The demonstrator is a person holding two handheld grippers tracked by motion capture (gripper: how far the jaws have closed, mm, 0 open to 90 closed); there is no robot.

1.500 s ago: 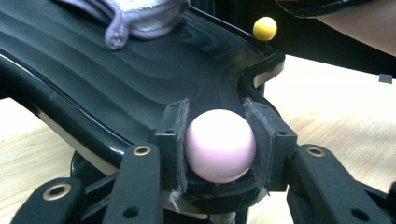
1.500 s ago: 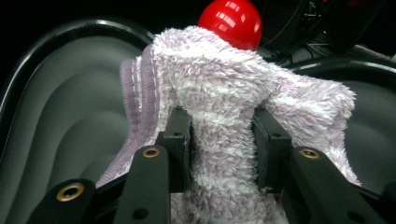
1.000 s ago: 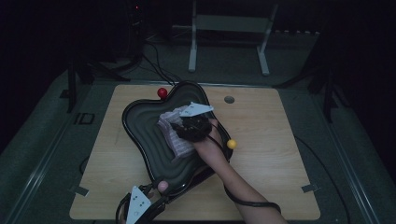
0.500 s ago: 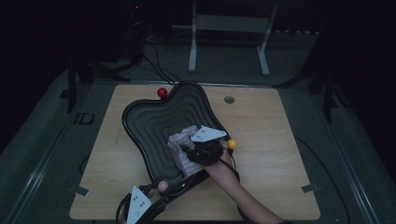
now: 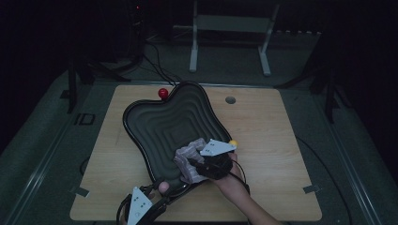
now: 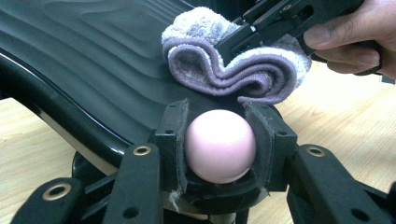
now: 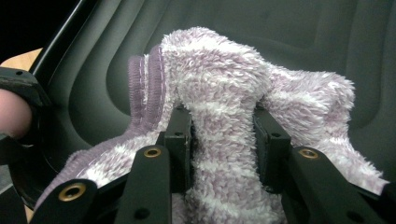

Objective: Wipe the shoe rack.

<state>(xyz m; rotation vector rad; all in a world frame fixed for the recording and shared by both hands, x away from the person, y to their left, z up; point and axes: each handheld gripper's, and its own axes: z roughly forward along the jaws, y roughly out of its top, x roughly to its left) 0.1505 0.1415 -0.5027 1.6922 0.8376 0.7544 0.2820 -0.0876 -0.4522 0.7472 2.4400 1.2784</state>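
Observation:
A black wavy tray [image 5: 159,126] with stepped ridges lies tilted on the wooden table [image 5: 277,140]. My left gripper [image 5: 162,190] [image 6: 219,140] is shut on a pink ball knob [image 6: 219,145] at the tray's near corner. A folded purple-and-white fluffy cloth [image 5: 190,157] [image 6: 233,70] [image 7: 224,102] rests on the tray's near part. Around a fold of it my right gripper [image 5: 199,161] [image 7: 223,140] is shut, pressing it against the tray's surface [image 7: 299,42]. In the left gripper view the right gripper's jaws [image 6: 254,32] bite the cloth from the upper right, held by a hand [image 6: 359,35].
A red ball knob [image 5: 163,93] sits at the tray's far corner and a yellow ball knob [image 5: 233,142] at its right edge. A round hole [image 5: 230,100] is in the table's far side. A white frame [image 5: 230,42] and cables stand behind the table.
My right gripper has dragged the cloth from the tray's middle toward its near right corner. The left gripper and the tray have stayed where they were.

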